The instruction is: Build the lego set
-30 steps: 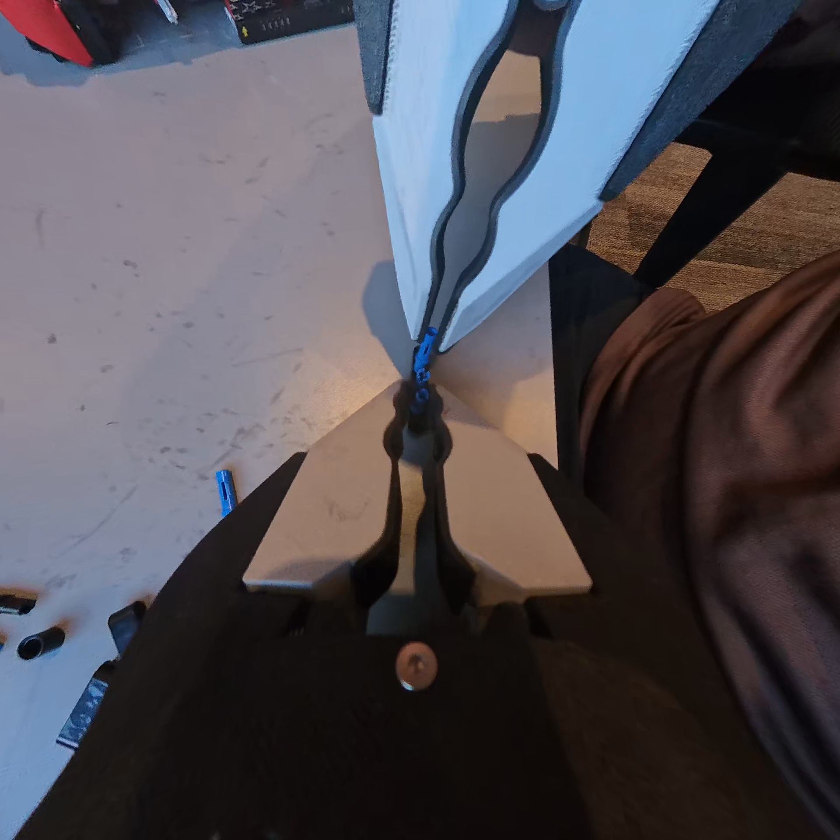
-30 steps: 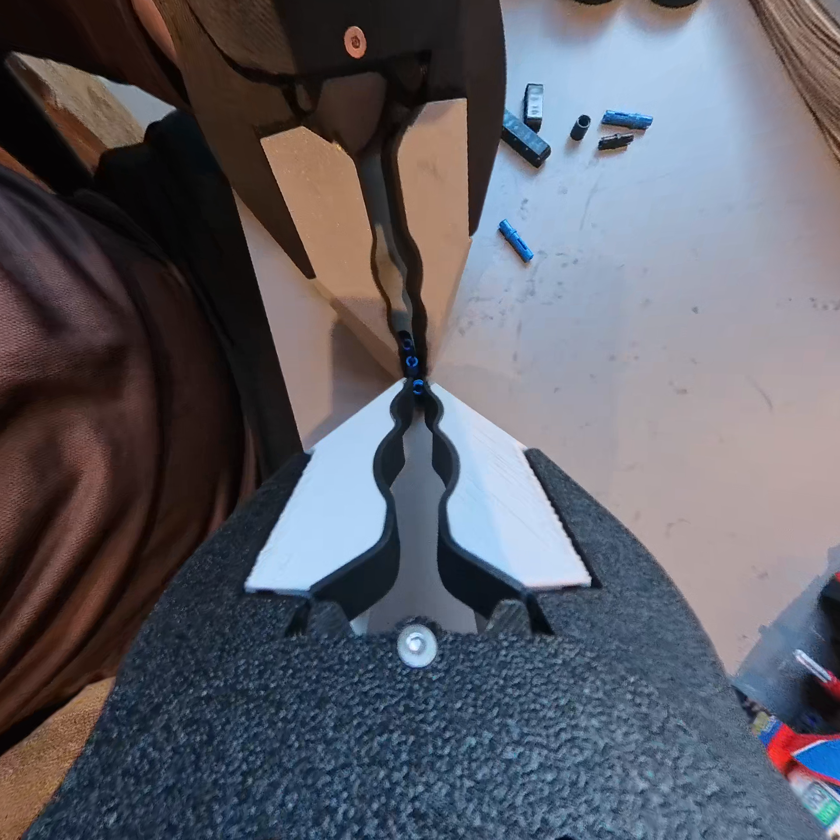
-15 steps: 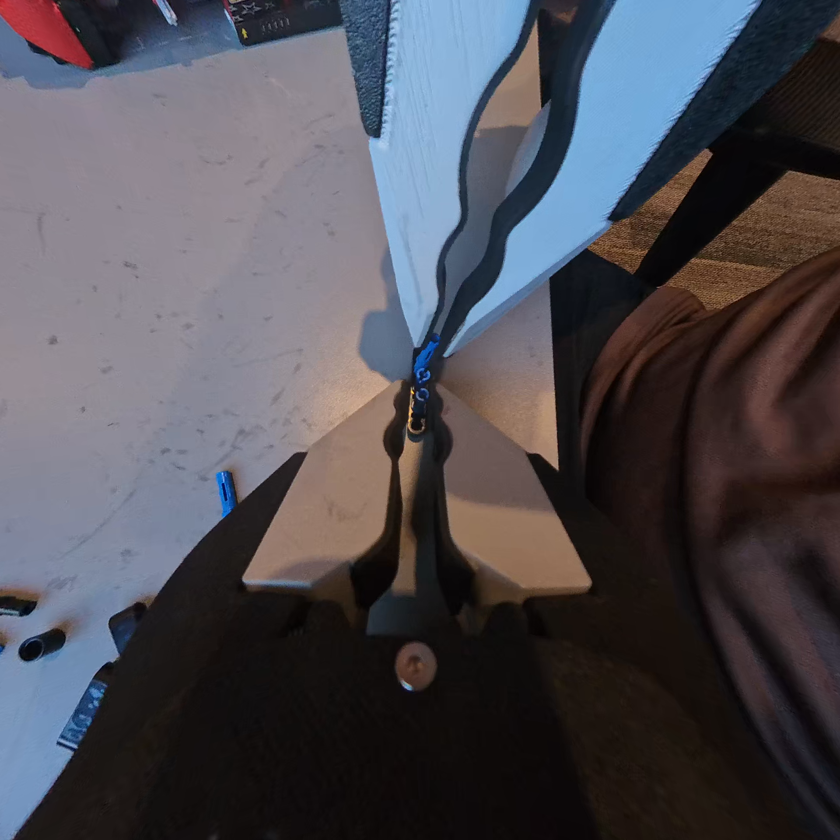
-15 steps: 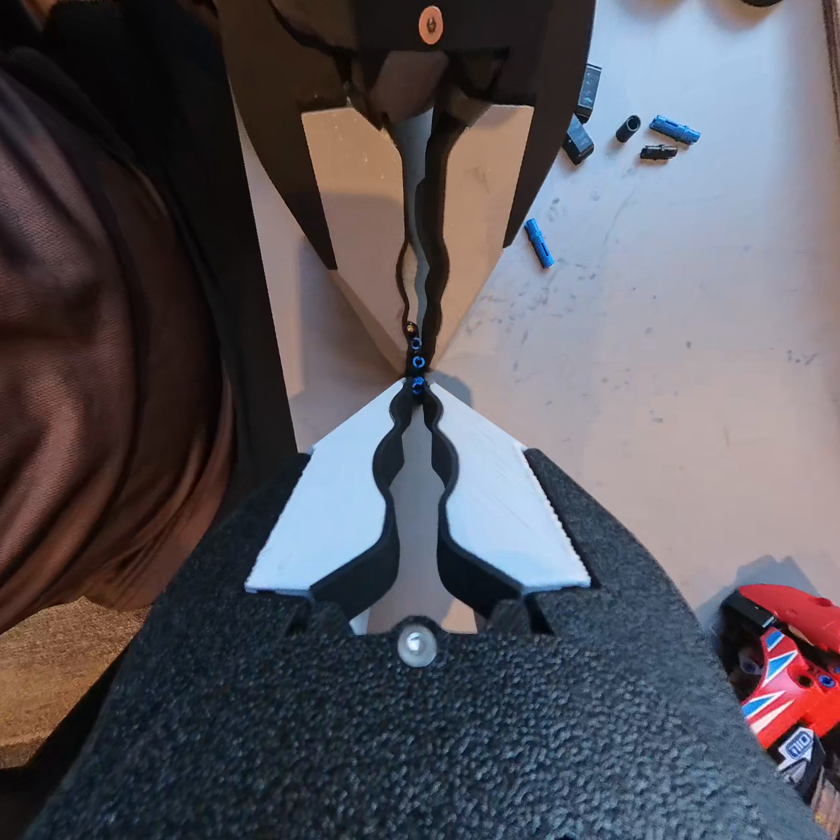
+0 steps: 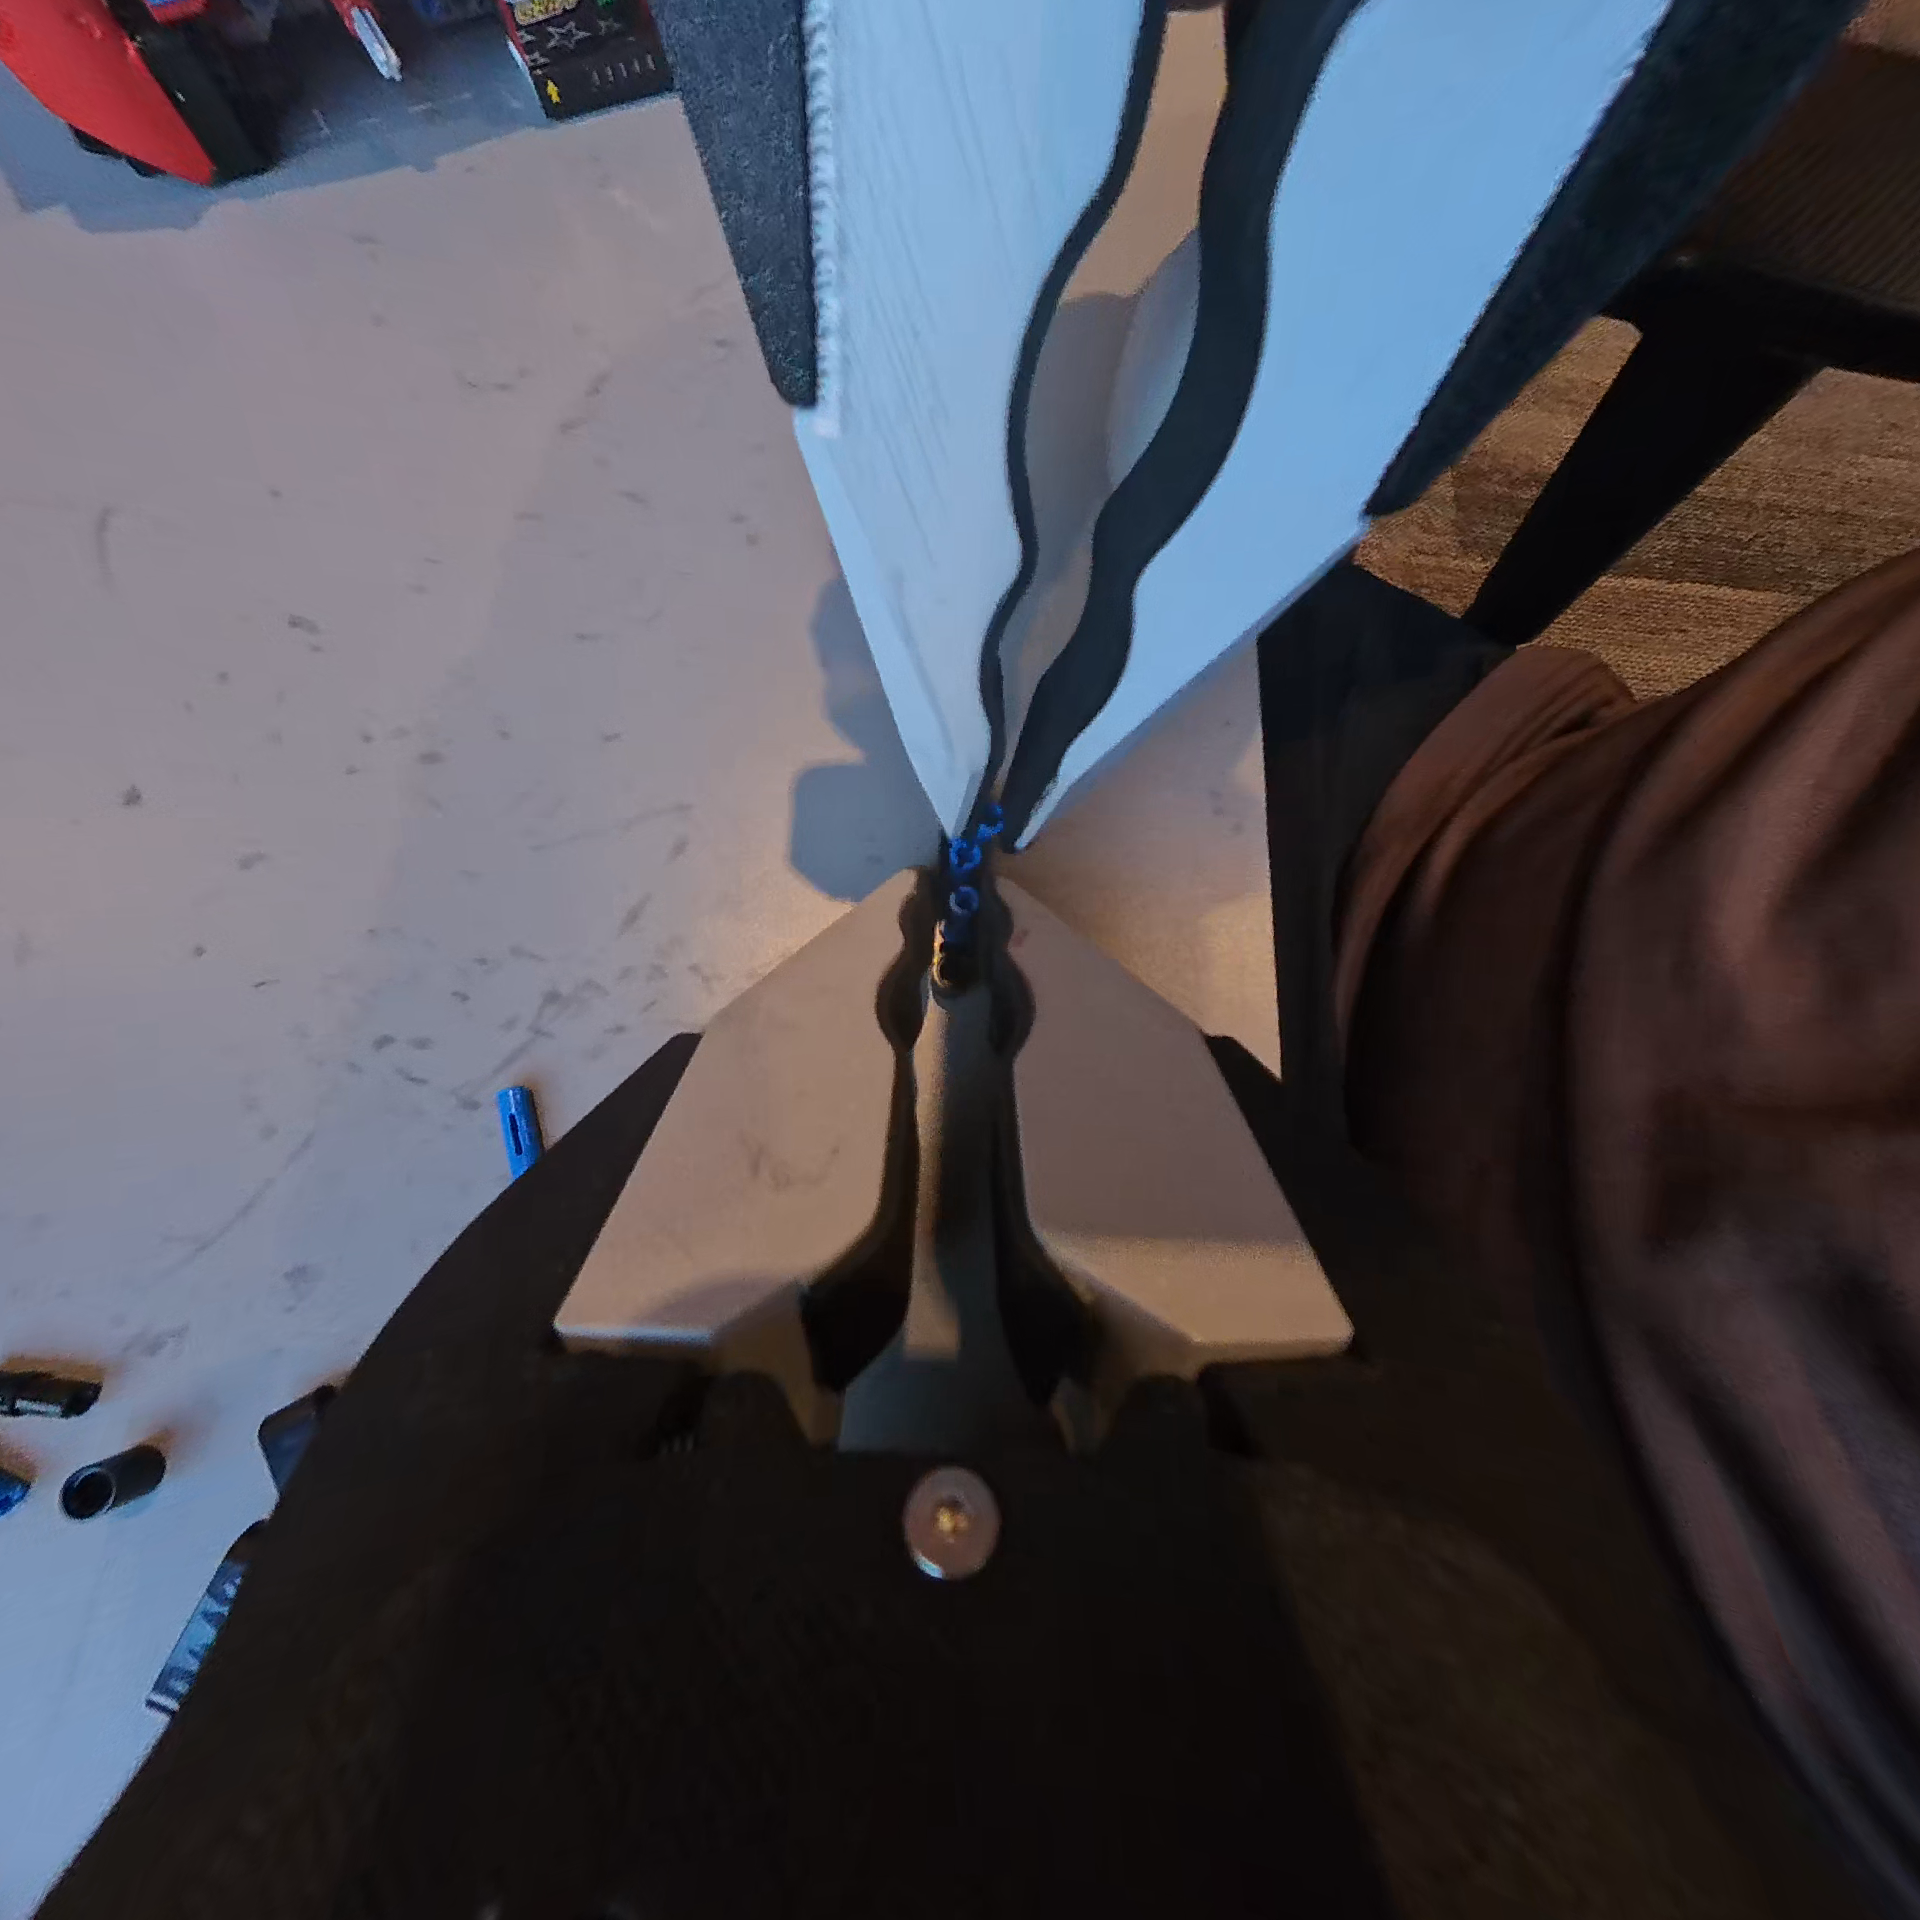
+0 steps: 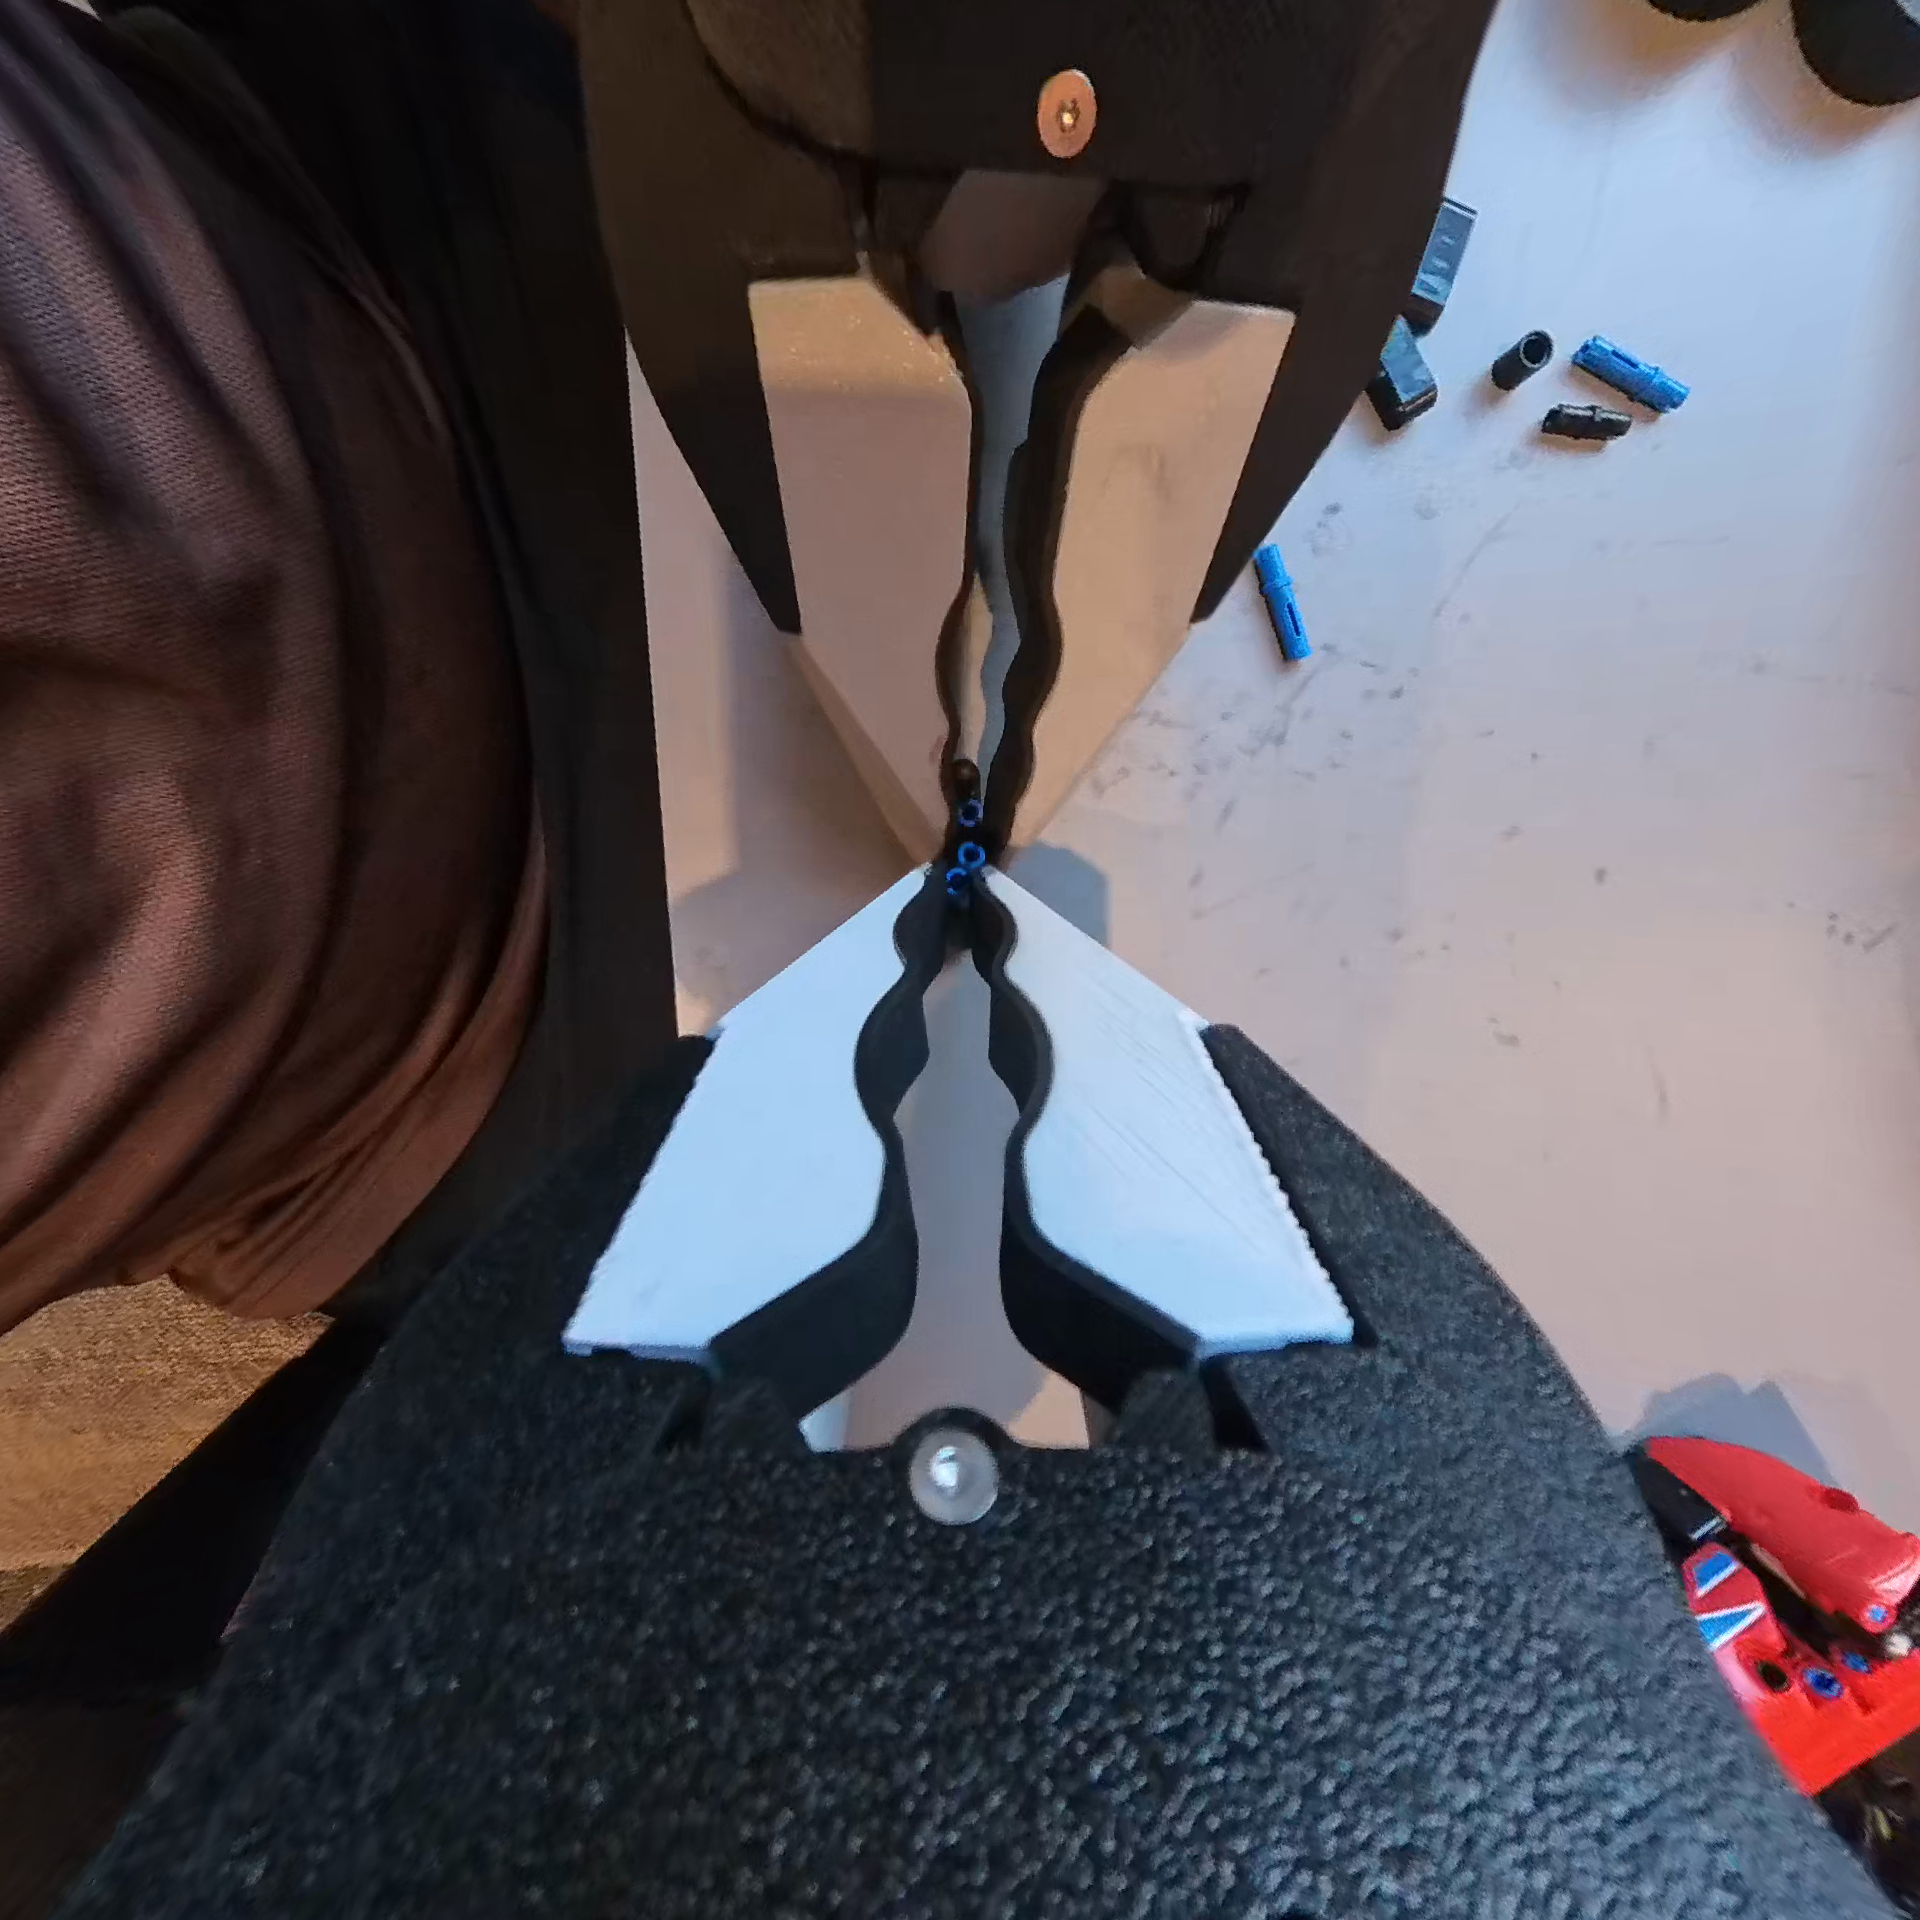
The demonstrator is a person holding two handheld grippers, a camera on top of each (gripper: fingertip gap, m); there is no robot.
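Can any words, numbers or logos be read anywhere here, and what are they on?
Dark printed item, top of the left wrist view: yellow print, too blurred to read.
Red model: blue-and-white sticker, nothing legible on it.
Left gripper, right gripper and the blue-and-black piece pinched between them: no writing.

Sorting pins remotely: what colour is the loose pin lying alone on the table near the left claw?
Blue pin, clearest in the right wrist view.
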